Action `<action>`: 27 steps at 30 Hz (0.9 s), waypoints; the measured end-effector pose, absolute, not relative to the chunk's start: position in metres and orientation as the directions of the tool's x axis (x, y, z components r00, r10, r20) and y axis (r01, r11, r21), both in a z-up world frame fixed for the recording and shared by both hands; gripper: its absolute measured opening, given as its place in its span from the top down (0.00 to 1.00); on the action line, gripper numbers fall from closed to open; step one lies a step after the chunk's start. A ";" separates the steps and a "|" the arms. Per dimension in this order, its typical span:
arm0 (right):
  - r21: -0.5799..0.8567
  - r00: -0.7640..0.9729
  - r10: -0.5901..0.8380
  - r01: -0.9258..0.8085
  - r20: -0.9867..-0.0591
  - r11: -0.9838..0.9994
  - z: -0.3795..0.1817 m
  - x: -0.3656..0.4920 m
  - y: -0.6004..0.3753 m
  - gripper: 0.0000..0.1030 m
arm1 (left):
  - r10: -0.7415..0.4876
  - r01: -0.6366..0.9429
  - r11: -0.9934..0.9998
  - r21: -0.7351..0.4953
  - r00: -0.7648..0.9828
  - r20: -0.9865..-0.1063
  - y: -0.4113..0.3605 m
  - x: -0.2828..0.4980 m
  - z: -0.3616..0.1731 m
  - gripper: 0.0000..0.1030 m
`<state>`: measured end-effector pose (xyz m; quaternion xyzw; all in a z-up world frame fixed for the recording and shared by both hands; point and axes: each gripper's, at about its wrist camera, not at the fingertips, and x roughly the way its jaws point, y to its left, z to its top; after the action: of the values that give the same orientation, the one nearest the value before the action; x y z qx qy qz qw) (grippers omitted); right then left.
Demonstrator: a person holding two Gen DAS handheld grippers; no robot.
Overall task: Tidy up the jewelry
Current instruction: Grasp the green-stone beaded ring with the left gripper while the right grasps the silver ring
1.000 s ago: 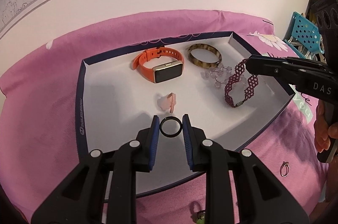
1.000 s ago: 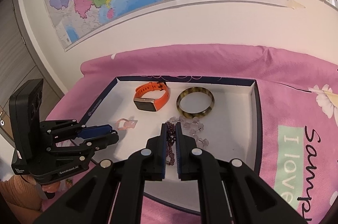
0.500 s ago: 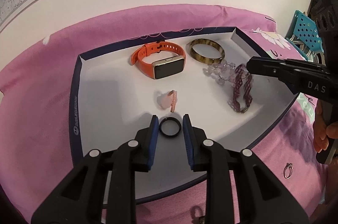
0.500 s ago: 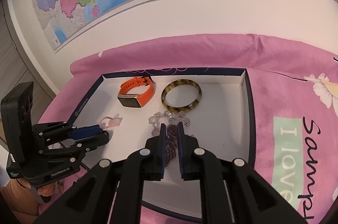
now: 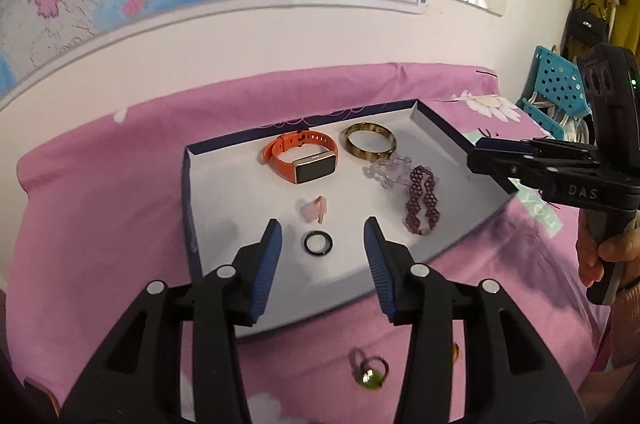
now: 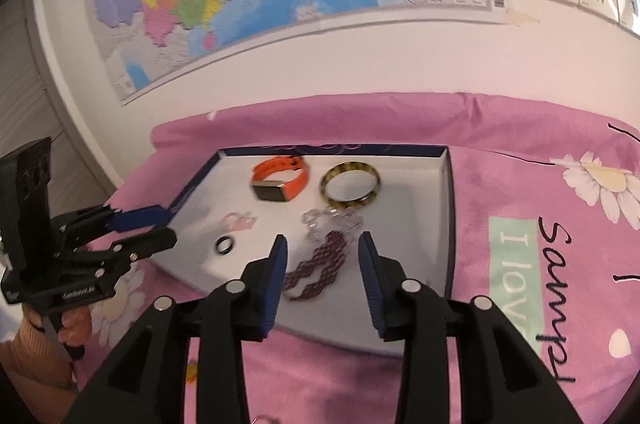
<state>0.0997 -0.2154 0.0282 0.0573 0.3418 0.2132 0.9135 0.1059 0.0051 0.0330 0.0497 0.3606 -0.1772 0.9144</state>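
Note:
A shallow white box lid (image 5: 224, 192) with a navy rim lies on the pink bedspread. In it lie an orange smartwatch (image 5: 304, 160), a tortoiseshell bangle (image 5: 368, 144), a clear bead bracelet (image 5: 386, 170), a purple beaded bracelet (image 5: 420, 204), a pink ring (image 5: 314, 210) and a black ring (image 5: 318, 243). My left gripper (image 5: 323, 248) is open and empty, the black ring lying between its fingers. My right gripper (image 6: 322, 264) is open and empty, above the purple beaded bracelet (image 6: 320, 264). The black ring also shows in the right wrist view (image 6: 225, 245).
A ring with a green stone (image 5: 370, 370) lies on the bedspread in front of the lid. The wall with a map and sockets stands behind the bed. A blue perforated basket (image 5: 558, 88) and hanging bags are at the far right.
Both grippers have opened and pulled back. The left let go of the black ring, the right let go of the purple bracelet; both now lie in the lid.

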 end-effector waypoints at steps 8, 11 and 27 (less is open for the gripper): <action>0.246 0.635 0.460 -0.399 -0.620 0.883 0.020 0.062 -0.211 0.64 | -0.282 0.367 0.930 -0.024 0.672 -0.684 0.014 0.073 0.028 0.59; 0.241 0.616 0.455 -0.401 -0.643 0.884 0.012 0.052 -0.208 0.63 | -0.281 0.365 0.931 -0.026 0.667 -0.690 0.017 0.064 0.023 0.59; 0.215 0.555 0.436 -0.418 -0.708 0.882 -0.016 0.011 -0.203 0.57 | -0.287 0.398 0.917 -0.023 0.620 -0.730 0.015 0.027 -0.007 0.60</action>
<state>0.0112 -0.2025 -0.0164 0.0107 0.4045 0.2422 0.8818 0.0265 0.0147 -0.0067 0.0707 0.3919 -0.1907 0.8973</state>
